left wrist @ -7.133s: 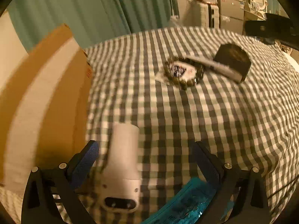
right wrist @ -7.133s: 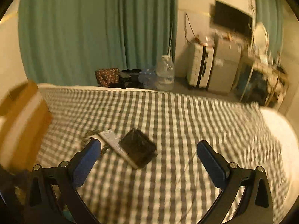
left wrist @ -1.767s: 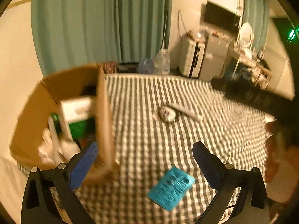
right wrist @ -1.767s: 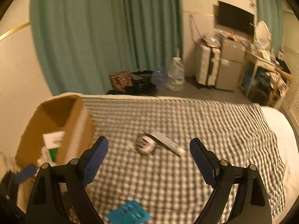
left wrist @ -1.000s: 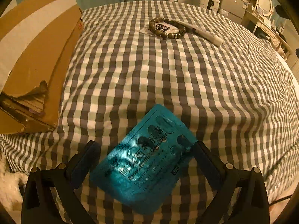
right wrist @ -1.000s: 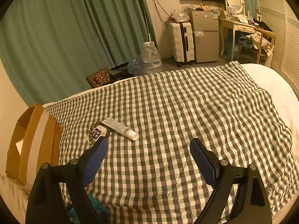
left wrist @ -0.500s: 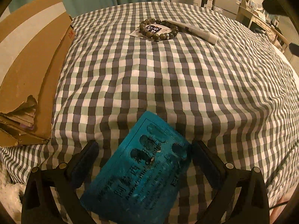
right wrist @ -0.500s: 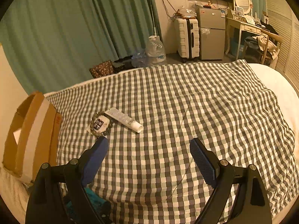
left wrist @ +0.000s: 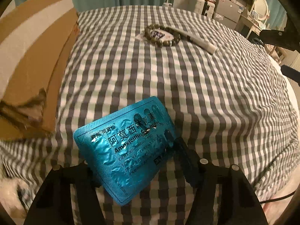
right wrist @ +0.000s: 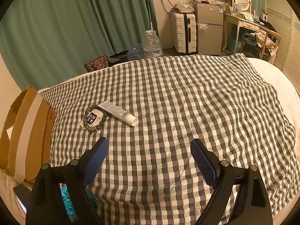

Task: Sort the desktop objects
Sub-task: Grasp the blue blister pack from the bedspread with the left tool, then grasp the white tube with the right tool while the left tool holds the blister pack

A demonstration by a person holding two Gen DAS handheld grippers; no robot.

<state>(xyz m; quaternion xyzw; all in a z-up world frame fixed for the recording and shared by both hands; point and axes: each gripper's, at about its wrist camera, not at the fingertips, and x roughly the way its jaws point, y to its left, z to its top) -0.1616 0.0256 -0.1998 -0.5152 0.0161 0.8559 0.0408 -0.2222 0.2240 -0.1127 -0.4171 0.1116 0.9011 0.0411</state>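
Between the fingers of your left tool (left wrist: 137,161) lies the teal blister pack (left wrist: 127,144), flat on the checked bed cover (left wrist: 187,86) with its long axis running diagonally, low-left to upper-right across the gap. The jaws are closing on it, so the pads meet its slanted long edges; whether they already press is hard to tell, though the right pad sits against its edge. The cardboard box (left wrist: 31,56) stands just to the left, the nearer drop for this hand. Your right tool (right wrist: 149,159) hangs spread wide with nothing in it, above bare cover. The bead bracelet (right wrist: 94,118) and the white tube (right wrist: 118,112), touching each other, lie ahead and left of it, well apart from both tools.
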